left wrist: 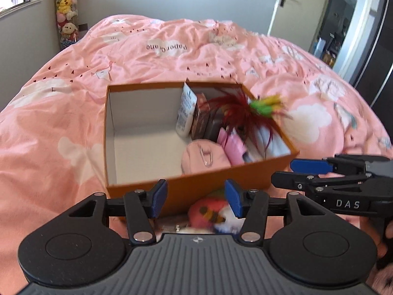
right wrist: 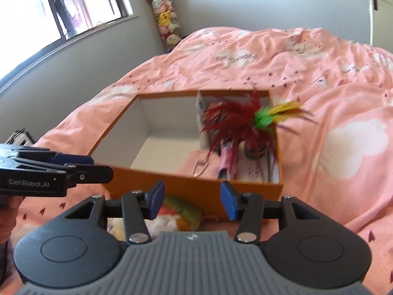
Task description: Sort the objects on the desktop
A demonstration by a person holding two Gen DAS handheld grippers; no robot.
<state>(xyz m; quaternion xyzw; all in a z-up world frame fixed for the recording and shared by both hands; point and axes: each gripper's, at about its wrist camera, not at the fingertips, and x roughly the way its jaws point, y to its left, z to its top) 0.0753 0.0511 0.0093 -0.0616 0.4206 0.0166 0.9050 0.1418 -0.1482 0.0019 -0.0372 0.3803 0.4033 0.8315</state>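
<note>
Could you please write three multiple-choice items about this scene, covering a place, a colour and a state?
1. Where do the red feathers lie?
A. On the windowsill
B. In the orange cardboard box's right part
C. Under the bed

2. What colour is the clouded bed cover?
A. Pink
B. Blue
C. Grey

3. What does the left tool hold?
A. A white tube
B. A plush toy
C. Nothing

Key: 1 B, the feathers rise over the crowded right side; 2 A, pink fabric surrounds the box; 3 C, its blue pads stand apart, touching nothing.

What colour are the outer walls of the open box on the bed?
Orange on the outside of the box, white inside; the left wrist view shows it best.
</note>
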